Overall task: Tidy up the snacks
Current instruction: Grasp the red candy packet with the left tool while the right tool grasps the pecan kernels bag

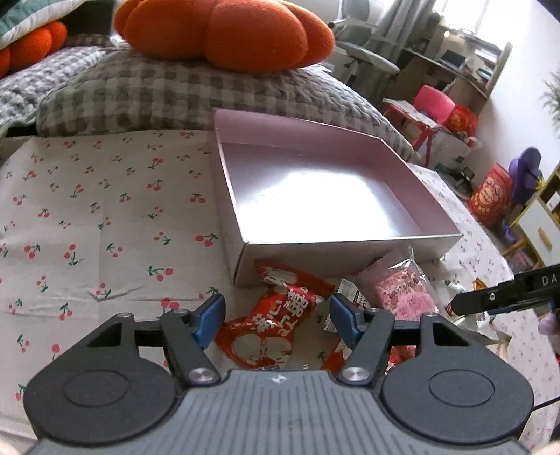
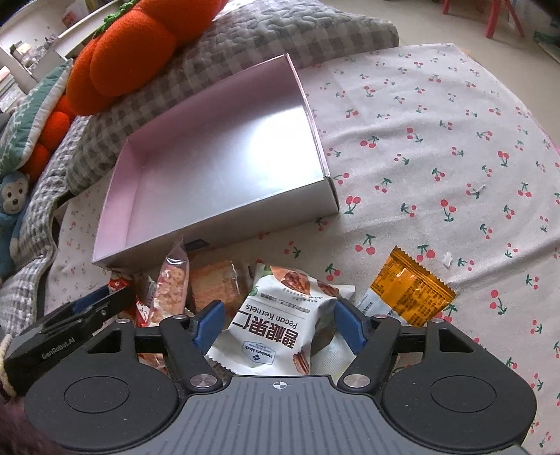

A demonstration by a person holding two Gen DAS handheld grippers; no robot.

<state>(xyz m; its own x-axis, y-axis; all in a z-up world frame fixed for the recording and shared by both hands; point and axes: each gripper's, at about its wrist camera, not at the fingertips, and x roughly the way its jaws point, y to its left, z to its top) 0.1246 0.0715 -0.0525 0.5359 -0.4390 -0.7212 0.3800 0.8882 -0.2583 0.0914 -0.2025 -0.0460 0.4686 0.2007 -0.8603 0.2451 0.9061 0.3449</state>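
An empty silver-pink box [image 1: 315,196] [image 2: 224,157] lies on the cherry-print cloth [image 1: 105,217]. In front of it is a heap of snack packets. My left gripper [image 1: 276,320] is shut on a red packet [image 1: 269,336], with both blue pads against its sides. My right gripper [image 2: 278,322] is shut on a white pecan kernel packet [image 2: 276,325], which bulges between the pads. A pink packet [image 1: 406,294] [image 2: 171,287] leans on the box's front wall. An orange packet [image 2: 409,290] and a wrapped cake slice [image 2: 217,287] lie beside the pecan packet.
Behind the box, an orange plush cushion [image 1: 224,31] [image 2: 126,66] rests on a grey checked quilt [image 1: 140,91]. Bare cherry-print cloth [image 2: 437,140] spreads to either side of the box. Past the bed edge stand a red stool [image 1: 420,115] and red bags [image 1: 490,196] on the floor.
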